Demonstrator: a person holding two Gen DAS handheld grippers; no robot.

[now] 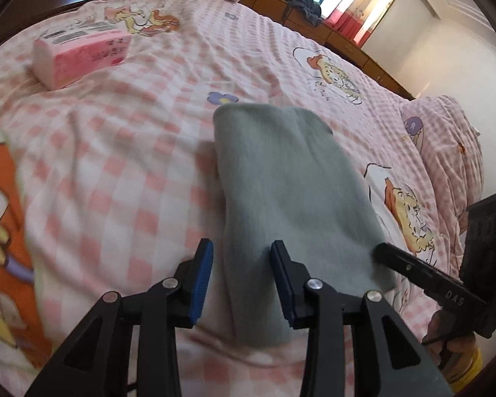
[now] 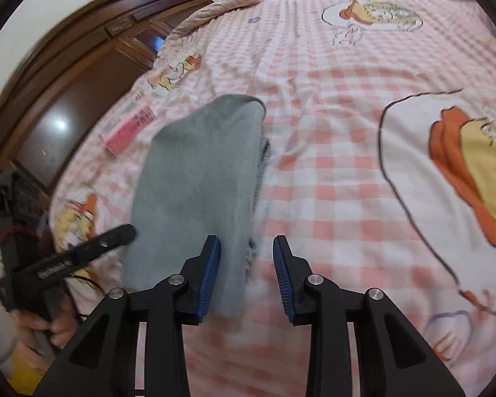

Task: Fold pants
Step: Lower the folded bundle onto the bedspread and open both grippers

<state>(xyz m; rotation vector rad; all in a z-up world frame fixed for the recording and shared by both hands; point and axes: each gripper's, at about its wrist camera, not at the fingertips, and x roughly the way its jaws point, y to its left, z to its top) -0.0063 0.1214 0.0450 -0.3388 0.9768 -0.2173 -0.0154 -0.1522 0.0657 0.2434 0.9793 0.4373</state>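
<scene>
The grey pants lay folded into a long strip on the bed, right ahead of both tools. Looked like soft, light fleece, floppy and not slippery, so I'd have pinched the near end through all layers. Left tool and right tool were both spread wide, gripping nothing. The checked cartoon sheet was rumpled and squishy; a pink tissue pack sat far off beyond the left tool
</scene>
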